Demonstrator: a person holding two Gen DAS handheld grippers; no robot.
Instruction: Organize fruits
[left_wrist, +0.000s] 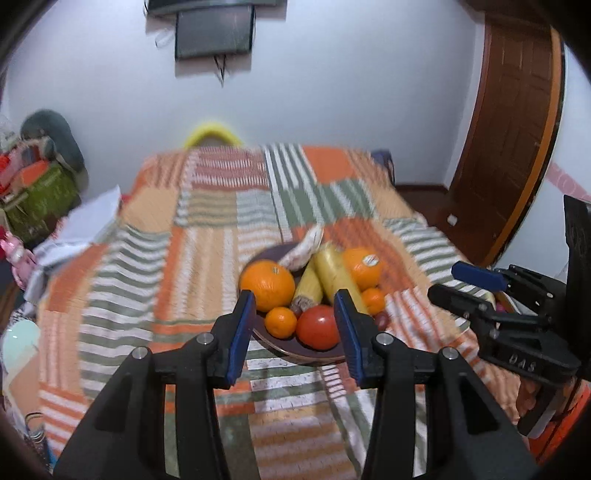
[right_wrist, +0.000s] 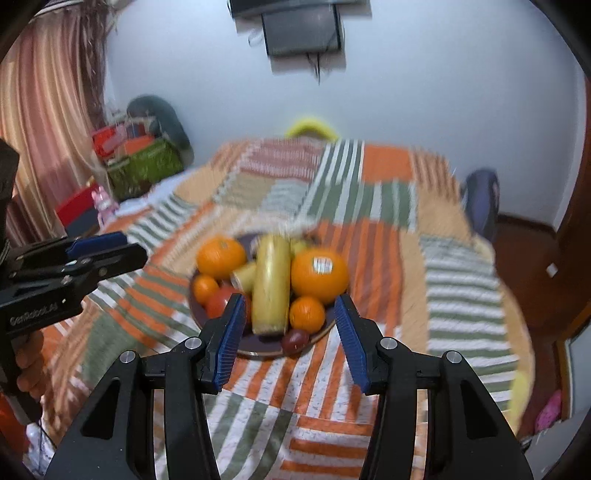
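Dark purple plate (left_wrist: 273, 345) sits on the striped patchwork bedspread (left_wrist: 177, 236), roughly mid-bed toward the near edge, piled with produce. Left wrist view: large orange (left_wrist: 267, 284) at the plate's left side, small mandarin (left_wrist: 280, 322) in front of it at the near rim, red tomato (left_wrist: 317, 326) beside that, near rim. Two corn cobs lie side by side in the centre: left cob (left_wrist: 308, 286) long axis running near-left to far-right, its cut stub end pointing at the near rim; right cob (left_wrist: 338, 275) long axis running far-left to near-right. Stickered orange (left_wrist: 362, 267) at the plate's right, second mandarin (left_wrist: 373, 300) in front of it, small dark red fruit (left_wrist: 382, 319) at the right rim, kind unclear. Pale elongated item (left_wrist: 303, 248) at the far rim, tilted, blurred, can't identify. Left gripper (left_wrist: 295, 326) hovers just short of the plate's near rim, jaws spread wide, nothing between them; tomato and mandarin seen through the gap. Right gripper (right_wrist: 290, 330) likewise wide apart and empty, above the near rim; from the right wrist view the big cob (right_wrist: 271, 286) runs nearly straight away from the camera, blunt end toward the near rim. Both frames motion-blurred. Wall-mounted TV (left_wrist: 214, 31) beyond the far edge of the bed, wooden door (left_wrist: 506, 136) at right.
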